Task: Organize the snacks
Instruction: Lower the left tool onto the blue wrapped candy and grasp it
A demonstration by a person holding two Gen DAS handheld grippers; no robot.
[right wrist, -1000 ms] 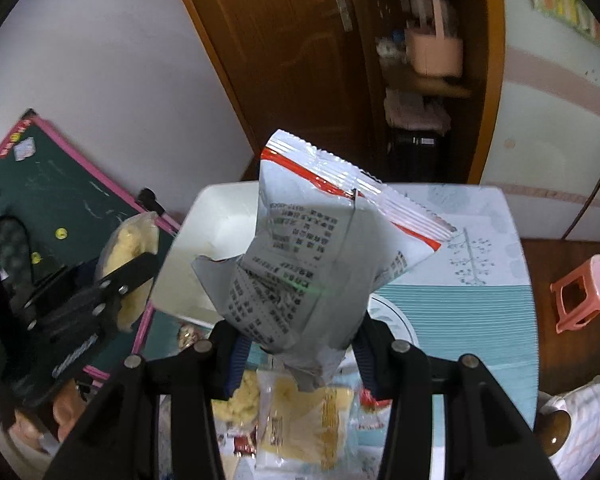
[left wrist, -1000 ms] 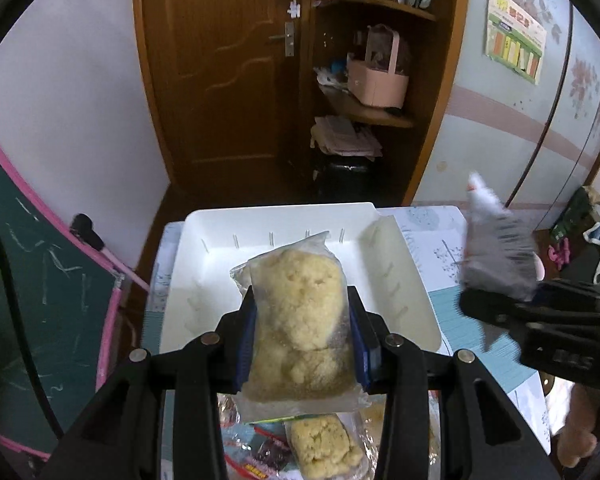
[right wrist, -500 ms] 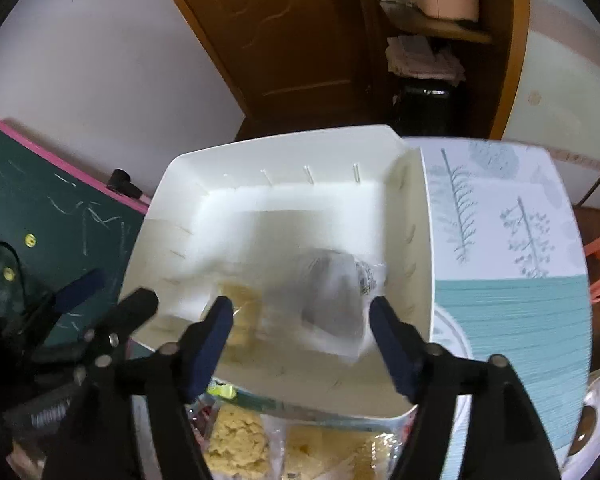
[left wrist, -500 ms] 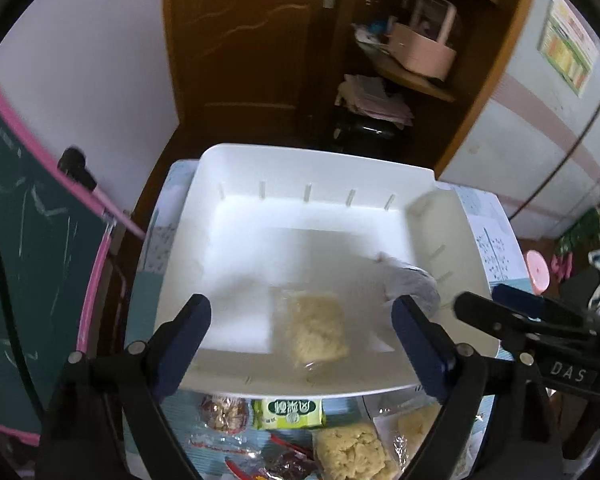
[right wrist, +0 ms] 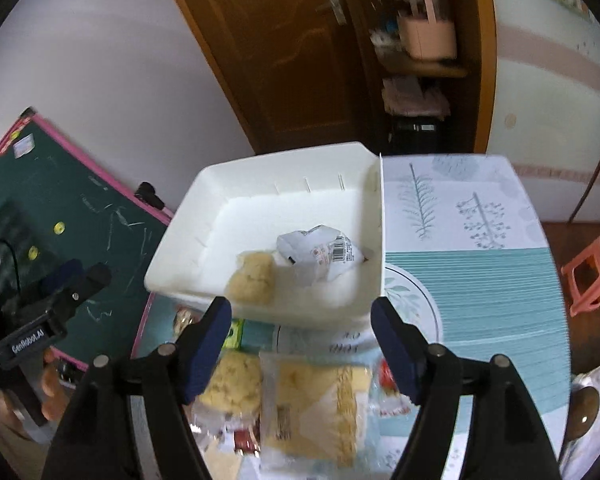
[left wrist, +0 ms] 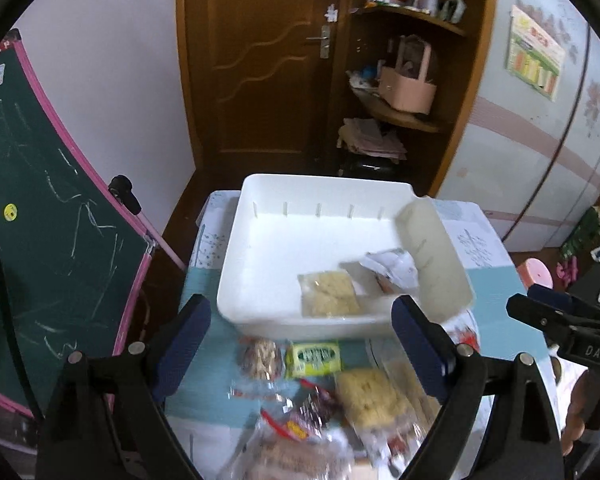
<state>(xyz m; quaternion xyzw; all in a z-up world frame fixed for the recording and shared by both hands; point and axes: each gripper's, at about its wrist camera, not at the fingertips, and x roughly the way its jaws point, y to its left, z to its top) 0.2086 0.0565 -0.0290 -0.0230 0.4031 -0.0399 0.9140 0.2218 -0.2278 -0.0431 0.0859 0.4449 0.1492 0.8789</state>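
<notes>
A white bin point(left wrist: 260, 240) point(right wrist: 204, 200) stands on the table. Inside it lie a clear packet of yellow crumbly snack point(left wrist: 330, 294) point(right wrist: 252, 278) and a crumpled grey-white printed bag point(left wrist: 392, 266) point(right wrist: 320, 254). My left gripper point(left wrist: 300, 350) stands open above the bin's near wall, with nothing between its fingers. My right gripper point(right wrist: 302, 344) is also open and holds nothing, drawn back over the snack pile. Loose snacks lie before the bin: a green packet point(left wrist: 314, 358), a yellow crumbly packet point(left wrist: 370, 398) point(right wrist: 232, 382), a pale yellow bag point(right wrist: 316, 404), and red-wrapped sweets point(left wrist: 288, 426).
A green chalkboard with a pink frame point(left wrist: 52, 216) point(right wrist: 60, 216) leans at the left. The tablecloth point(right wrist: 480, 280) runs right of the bin. A pink stool point(right wrist: 592, 272) stands at the far right. A wooden door point(left wrist: 260, 60) and shelves point(left wrist: 404, 112) are behind.
Both grippers let go: the yellow snack packet and the grey printed bag dropped into the white bin. Both grippers then pulled back toward the near side of the bin.
</notes>
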